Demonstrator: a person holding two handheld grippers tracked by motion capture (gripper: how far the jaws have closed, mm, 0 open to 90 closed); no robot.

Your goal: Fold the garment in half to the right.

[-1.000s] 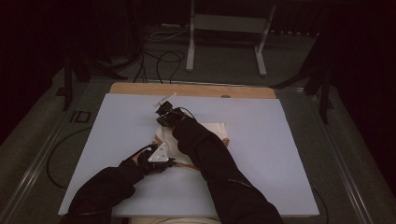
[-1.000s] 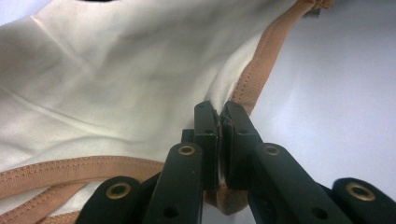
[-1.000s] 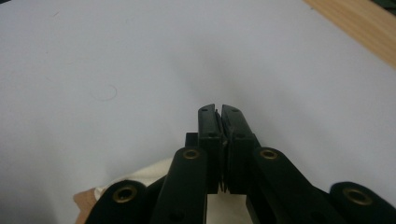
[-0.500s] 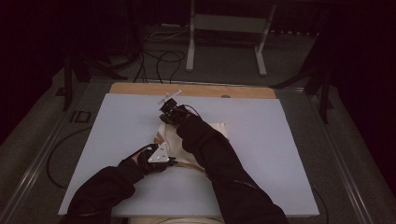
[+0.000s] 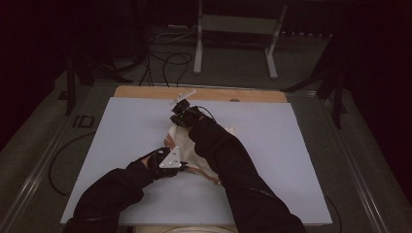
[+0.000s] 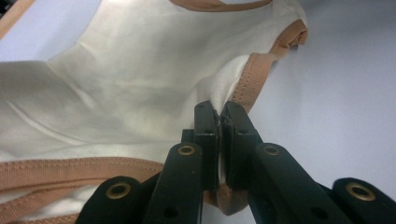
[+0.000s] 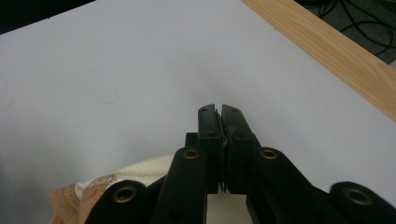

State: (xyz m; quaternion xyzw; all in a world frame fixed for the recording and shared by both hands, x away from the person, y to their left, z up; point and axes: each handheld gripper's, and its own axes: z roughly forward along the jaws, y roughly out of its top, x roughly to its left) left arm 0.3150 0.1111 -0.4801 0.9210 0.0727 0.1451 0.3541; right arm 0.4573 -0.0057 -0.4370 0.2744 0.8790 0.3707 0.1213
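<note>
A cream garment (image 5: 183, 141) with tan trim lies bunched at the middle of the pale table mat (image 5: 121, 126). My left gripper (image 5: 186, 166) is at its near side, shut on the tan-trimmed edge; in the left gripper view the jaws (image 6: 219, 114) pinch that hem, and the cream garment (image 6: 140, 70) spreads beyond them. My right gripper (image 5: 175, 119) is at the garment's far end, and its arm crosses over the cloth. In the right gripper view the jaws (image 7: 219, 112) are closed, with cream garment (image 7: 140, 175) bunched just beneath them and pale cloth showing between their bases.
A wooden strip (image 5: 204, 94) runs along the mat's far edge. Beyond the table are cables (image 5: 160, 53) and a metal stand (image 5: 233, 29) on the dark floor. Bare mat lies to the left and right of the garment.
Both grippers have shifted slightly away from the person and to the right, with the garment's far end carried along. Both stay shut.
</note>
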